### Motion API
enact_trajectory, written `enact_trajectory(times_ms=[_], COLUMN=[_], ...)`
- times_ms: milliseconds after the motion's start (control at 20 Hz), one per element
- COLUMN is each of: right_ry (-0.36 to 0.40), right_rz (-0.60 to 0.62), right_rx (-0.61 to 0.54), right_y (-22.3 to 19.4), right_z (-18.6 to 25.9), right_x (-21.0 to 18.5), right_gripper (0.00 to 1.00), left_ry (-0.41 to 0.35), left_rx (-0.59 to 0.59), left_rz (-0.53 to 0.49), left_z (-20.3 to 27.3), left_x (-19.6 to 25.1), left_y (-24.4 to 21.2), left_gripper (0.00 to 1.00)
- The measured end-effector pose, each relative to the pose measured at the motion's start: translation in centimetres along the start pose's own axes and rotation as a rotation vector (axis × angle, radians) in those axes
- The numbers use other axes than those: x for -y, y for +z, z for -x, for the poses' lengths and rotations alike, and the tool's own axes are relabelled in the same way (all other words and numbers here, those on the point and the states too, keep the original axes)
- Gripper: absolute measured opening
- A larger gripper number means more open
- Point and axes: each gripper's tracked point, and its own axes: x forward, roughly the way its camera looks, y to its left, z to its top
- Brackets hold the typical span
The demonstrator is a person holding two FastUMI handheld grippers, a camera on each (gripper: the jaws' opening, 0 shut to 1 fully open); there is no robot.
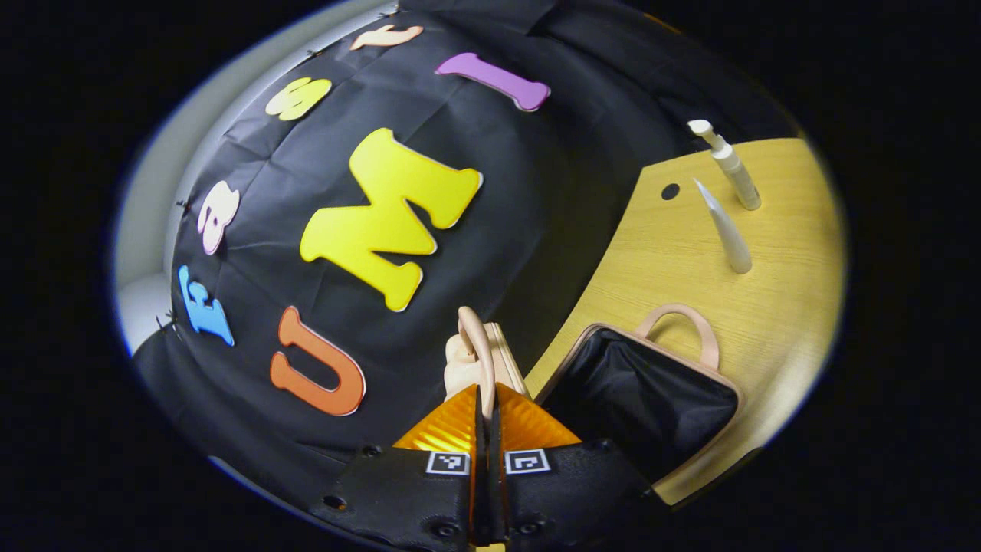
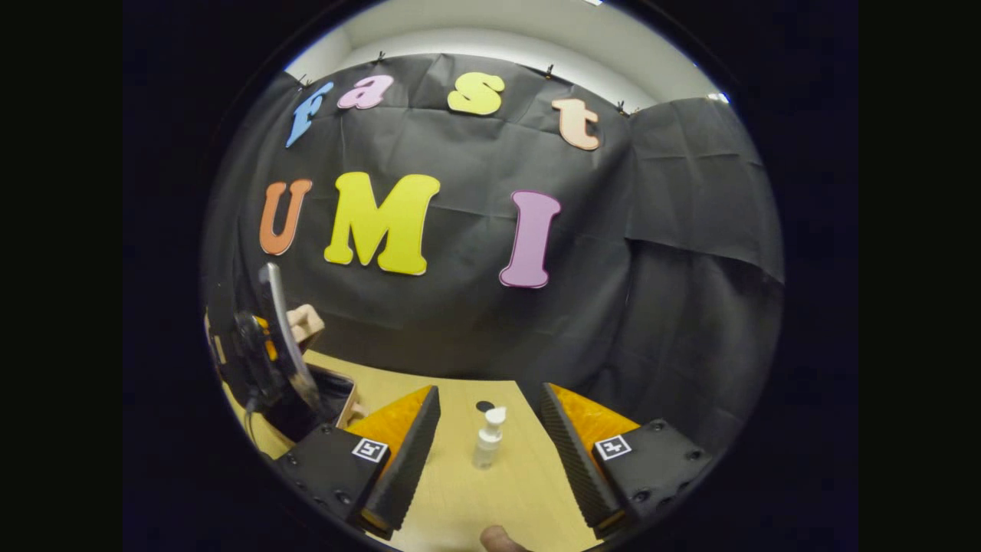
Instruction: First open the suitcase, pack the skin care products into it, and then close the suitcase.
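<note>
While the left gripper (image 1: 484,418) pinches the handle (image 1: 477,349) of the raised lid (image 1: 502,360), the suitcase (image 1: 651,399) lies open on the desk (image 1: 774,307), its dark lining looking soft and its shell probably light and stiff. Beyond the suitcase stand two skin care products: one pump bottle (image 1: 732,165) and one tapered tube (image 1: 724,226), apart from each other. Both look light, smooth and probably slippery, so the body's middle seems the best hold. The right gripper (image 2: 487,452) hangs wide open with the pump bottle between its fingers, untouched. Two handles show, one per half.
</note>
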Motion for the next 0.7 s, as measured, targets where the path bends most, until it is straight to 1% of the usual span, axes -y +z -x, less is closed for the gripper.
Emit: enact_trajectory(times_ms=[200,400,500,700], right_ry=[-0.008,-0.01,-0.015,-0.015], right_rz=[0.008,0.017,0.011,0.02], right_rx=[-0.009,-0.038,-0.058,-0.094], right_y=[0.2,-0.4,-0.7,-1.3], right_z=[-0.2,0.0,0.3,1.3], right_x=[-2.0,-3.9,-4.9,-7.4], right_gripper=[0.79,0.79,0.79,0.79], left_ry=[0.046,0.065,0.078,0.094], left_rx=[-0.033,-0.048,-0.069,-0.119], left_rz=[0.139,0.323,0.374,0.454], left_z=[0.3,-0.8,-1.6,-1.1], left_x=[-5.3,-8.9,-10.0,-11.1], left_y=[-4.8,-9.9,-12.3,-19.7], left_gripper=[0.02,0.02,0.02,0.02])
